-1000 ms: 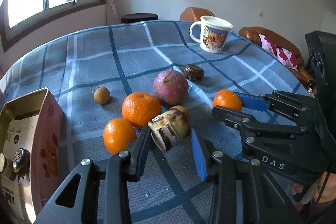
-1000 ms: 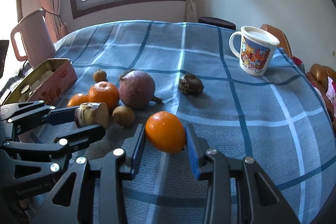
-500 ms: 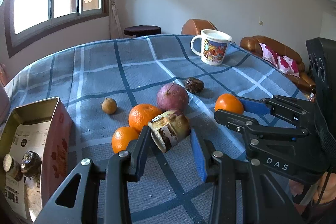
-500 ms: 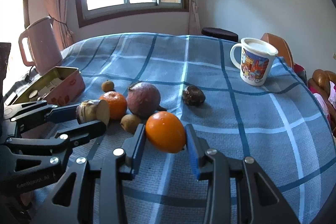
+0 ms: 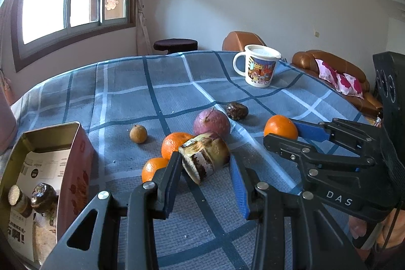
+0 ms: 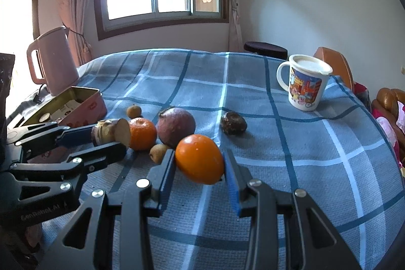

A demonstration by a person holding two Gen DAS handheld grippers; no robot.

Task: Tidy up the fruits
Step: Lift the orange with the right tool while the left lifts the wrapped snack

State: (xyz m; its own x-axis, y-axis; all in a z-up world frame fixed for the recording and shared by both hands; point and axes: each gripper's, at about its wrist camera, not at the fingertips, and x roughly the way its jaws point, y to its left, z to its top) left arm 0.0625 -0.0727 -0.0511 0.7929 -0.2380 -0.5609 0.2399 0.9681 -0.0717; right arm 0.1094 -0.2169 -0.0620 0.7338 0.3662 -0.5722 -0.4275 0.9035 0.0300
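Observation:
My left gripper [image 5: 205, 163] is shut on a brown, cut stub of a root-like piece [image 5: 205, 158], held above the blue checked tablecloth [image 5: 131, 92]. My right gripper [image 6: 199, 163] is shut on an orange [image 6: 200, 158], also lifted; the same orange [image 5: 281, 127] shows in the left wrist view. On the cloth lie two tangerines [image 5: 176, 144] [image 5: 153, 167], a purple round fruit [image 5: 212, 122], a small brown fruit [image 5: 138, 133], a dark wrinkled fruit [image 5: 237, 110] and a small kiwi-like fruit [image 6: 158, 152]. An open pink tin [image 5: 48, 168] at the left holds two small dark pieces.
A white cartoon mug [image 5: 258, 67] stands at the far right of the table. A pink kettle [image 6: 52, 60] sits behind the tin. Chairs, a dark stool [image 5: 176, 44] and a sofa ring the table. A black speaker [image 5: 391, 82] stands at the right.
Both grippers have tilted upward, so the table and fruit sit lower in each view. Each keeps its hold on its piece.

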